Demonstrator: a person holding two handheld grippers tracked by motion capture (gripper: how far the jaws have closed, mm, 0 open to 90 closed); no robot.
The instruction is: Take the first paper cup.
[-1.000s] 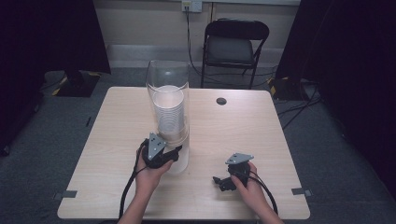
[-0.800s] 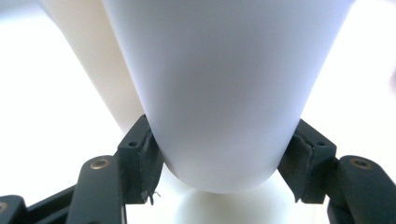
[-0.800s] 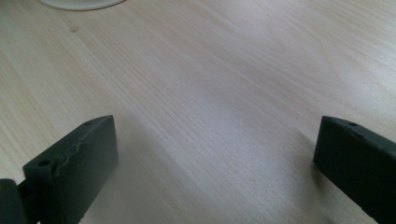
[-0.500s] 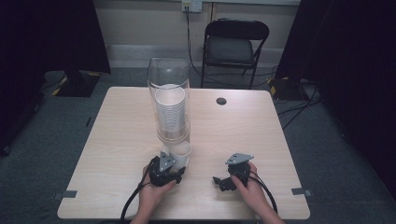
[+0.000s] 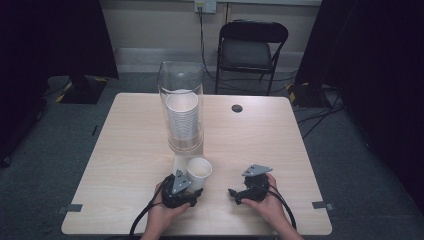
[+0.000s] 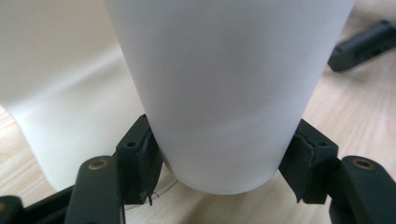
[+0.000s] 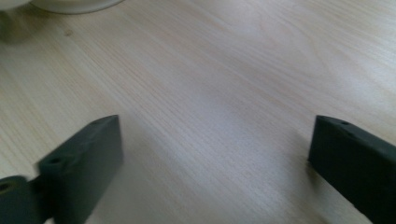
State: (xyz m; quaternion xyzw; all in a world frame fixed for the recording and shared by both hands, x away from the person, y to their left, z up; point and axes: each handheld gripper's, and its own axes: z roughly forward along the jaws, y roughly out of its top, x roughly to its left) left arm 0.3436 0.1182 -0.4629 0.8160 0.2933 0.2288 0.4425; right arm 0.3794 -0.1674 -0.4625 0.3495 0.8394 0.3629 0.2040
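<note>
L gripper is pinching a white paper cup low on its wall, fingers pressing both sides near the base, prob. so the cup is staying upright w/ mouth up over the surface. R gripper is resting nearby, its fingers spread but just closing a bit, nothing btwn them, likely waiting. Further back, clear dispenser tube is holding the cup stack, just beyond the held cup.

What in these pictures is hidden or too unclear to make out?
- Cup: rim cut off by the top edge in the left gripper view.
- Stack of cups: count unclear in the high view; rims too small behind the clear tube.
- Dark round spot on the table: too small to identify.
- Left tongs: tips hidden behind the cup, high view.
</note>
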